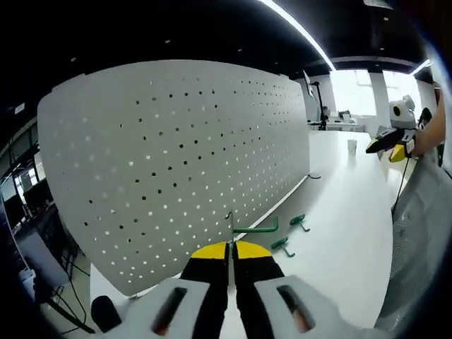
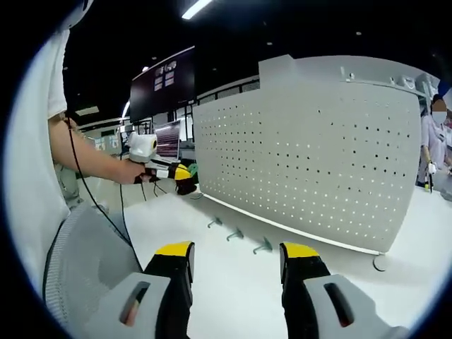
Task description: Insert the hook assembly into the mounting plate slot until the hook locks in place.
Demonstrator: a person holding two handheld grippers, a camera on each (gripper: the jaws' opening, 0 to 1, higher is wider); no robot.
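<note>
- Not locked in yet: left gripper [image 1: 231, 263] has its jaws pinched on one green hook [image 1: 248, 227], held just in front of the white pegboard [image 1: 176, 162], apparently not seated.
- Right gripper [image 2: 236, 263] hangs wide open, holding nothing.
- Count: one hook held, plus two spare hooks [image 1: 291, 233] on the white table [image 1: 346, 212] near the board's foot; the right gripper view shows three hooks [image 2: 236, 234] lying there.

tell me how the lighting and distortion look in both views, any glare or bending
Left gripper view: the fisheye bows the pegboard outward, a ceiling light strip streaks brightly, and the far windows blow out white. Right gripper view: the pegboard curves less, the white table is evenly lit with soft shadows, and the ceiling stays dark around one lamp.
</note>
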